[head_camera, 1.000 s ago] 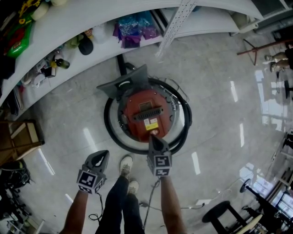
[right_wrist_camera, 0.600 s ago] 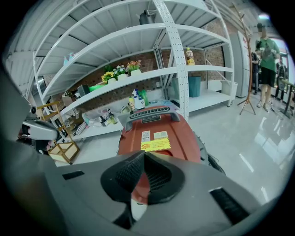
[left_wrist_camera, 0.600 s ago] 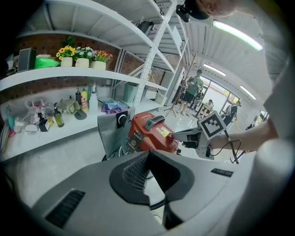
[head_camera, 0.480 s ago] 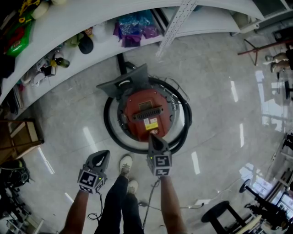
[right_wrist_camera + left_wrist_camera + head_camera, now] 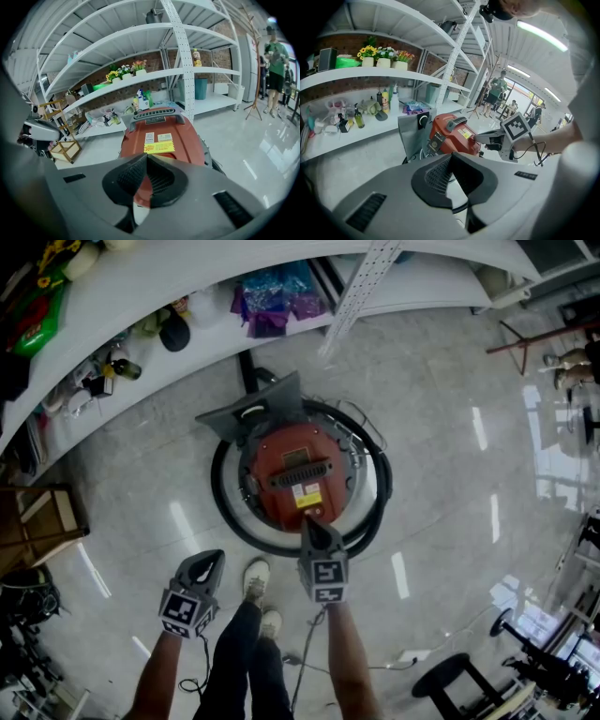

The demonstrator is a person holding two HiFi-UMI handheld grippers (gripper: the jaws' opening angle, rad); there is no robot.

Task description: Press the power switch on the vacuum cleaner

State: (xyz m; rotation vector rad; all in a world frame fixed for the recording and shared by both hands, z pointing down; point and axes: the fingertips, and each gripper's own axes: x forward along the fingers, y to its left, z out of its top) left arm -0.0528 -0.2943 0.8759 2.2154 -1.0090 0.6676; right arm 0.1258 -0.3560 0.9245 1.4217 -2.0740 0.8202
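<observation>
White shelf [image 5: 141,287] sweeps across the top of the head view, and below it, mid-frame on the floor, sits the red vacuum [image 5: 298,474], ringed by its black hose [image 5: 221,498]. My right gripper [image 5: 312,519] is down on the vacuum's near edge, jaws pinched together with nothing between them, tip touching the red shell just under the yellow label [image 5: 308,493]. My left gripper [image 5: 210,559] hangs at lower left, well apart from the vacuum, jaws closed and empty too.
</observation>
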